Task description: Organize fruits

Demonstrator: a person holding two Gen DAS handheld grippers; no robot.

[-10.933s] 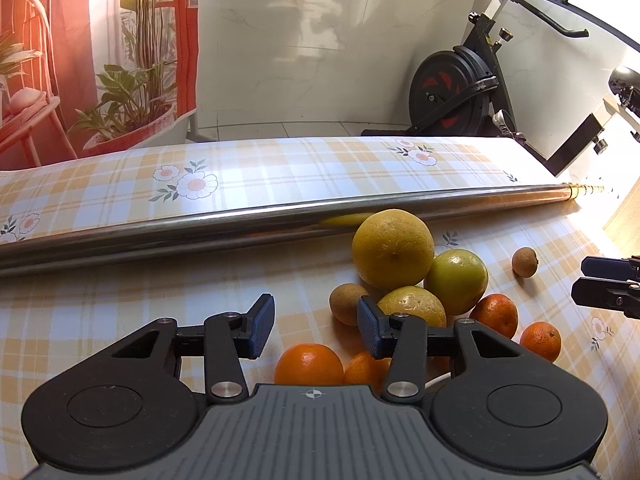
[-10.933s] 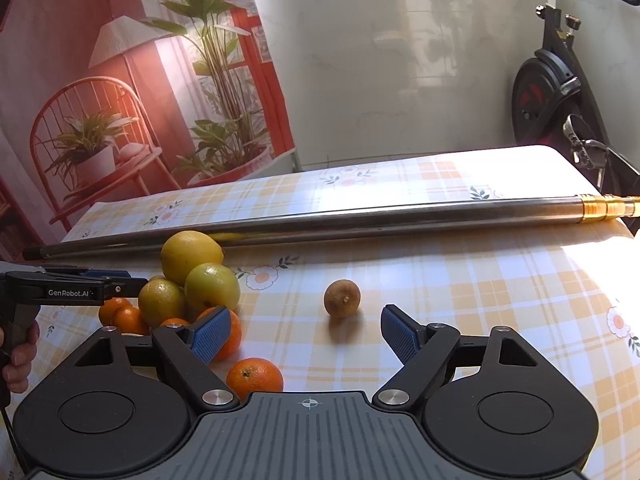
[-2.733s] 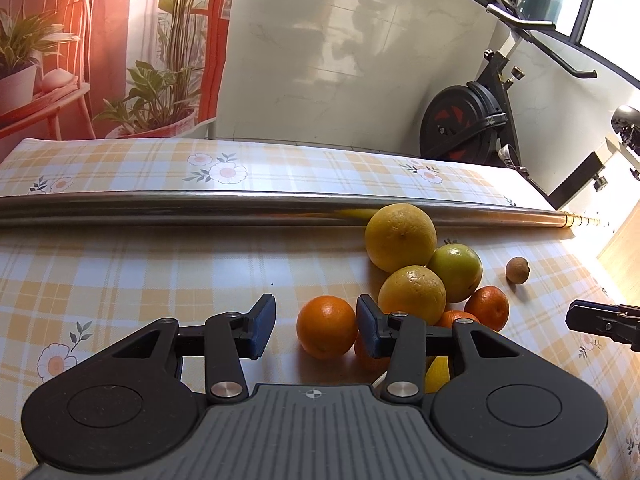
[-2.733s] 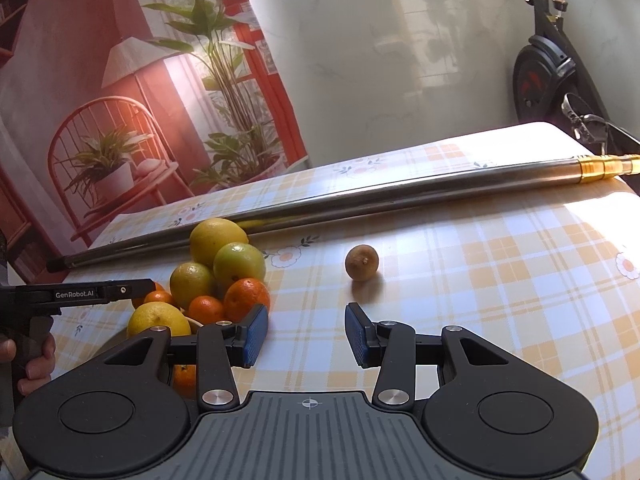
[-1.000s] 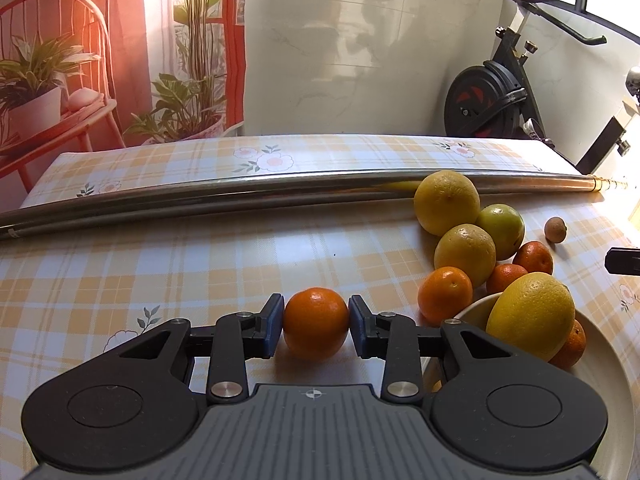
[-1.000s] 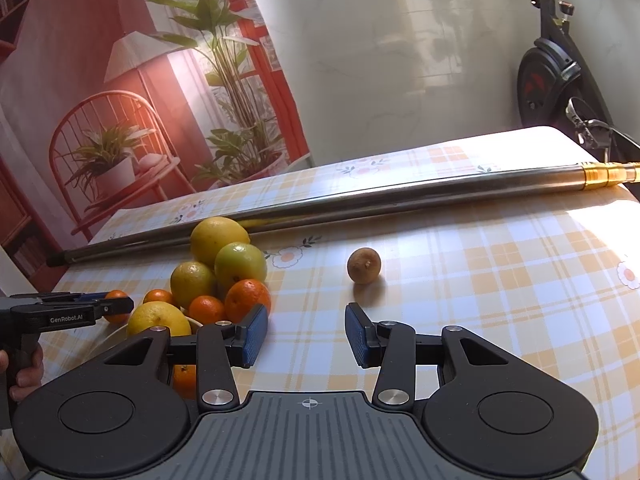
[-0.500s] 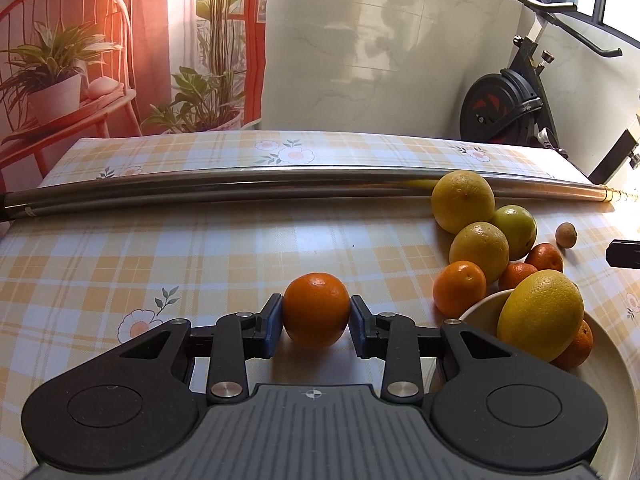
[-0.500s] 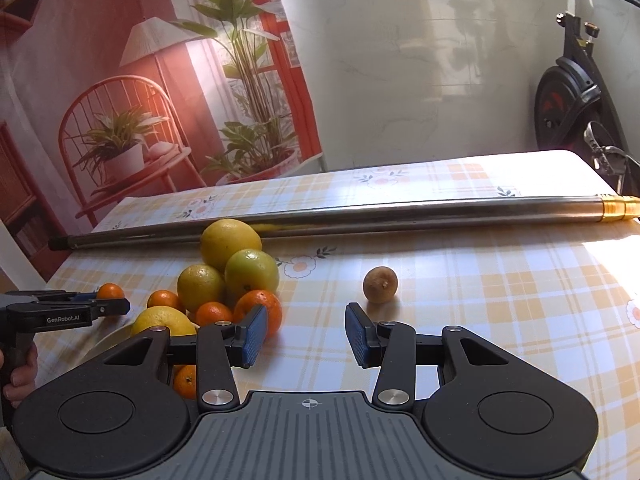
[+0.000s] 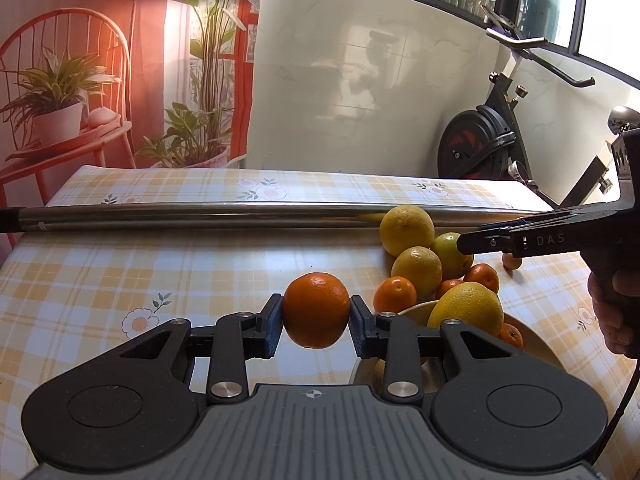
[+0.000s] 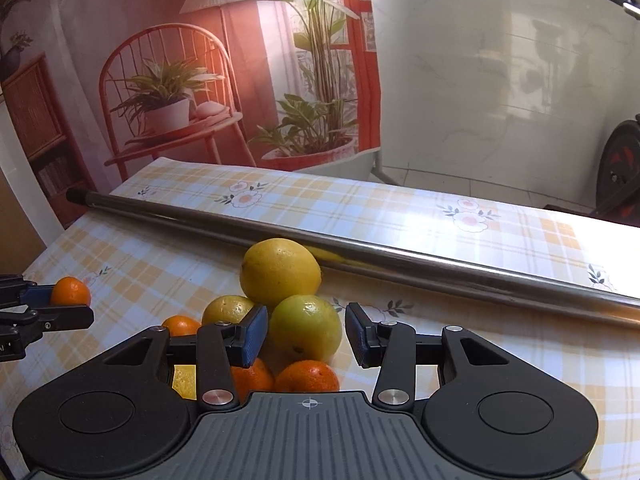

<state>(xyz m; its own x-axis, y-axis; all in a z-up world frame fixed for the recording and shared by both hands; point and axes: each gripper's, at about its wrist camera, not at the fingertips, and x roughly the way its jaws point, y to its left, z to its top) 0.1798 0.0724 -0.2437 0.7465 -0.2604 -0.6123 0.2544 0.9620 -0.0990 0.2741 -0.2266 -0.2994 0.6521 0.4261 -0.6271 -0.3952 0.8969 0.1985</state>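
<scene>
Worktop (image 9: 80, 264): glossy checked cloth, floral print. Long polished metal pole (image 9: 200, 216) lying across it. White bowl (image 9: 532, 344) (near rim cut off behind claw body) holding dimpled yellow citrus (image 9: 466, 306). Left claw (image 9: 316, 322) clenched on round pebbly orange (image 9: 316, 310), raised above worktop, left of bowl. Right claw (image 10: 306, 336) released, pads apart, flanking smooth greenish citrus (image 10: 306, 328); contact unclear.

orange mandarin (image 9: 316, 310); yellow-green citrus (image 10: 305, 329); silver pole (image 9: 200, 216); tablecloth (image 9: 120, 264) yellow-white plaid, flowered
</scene>
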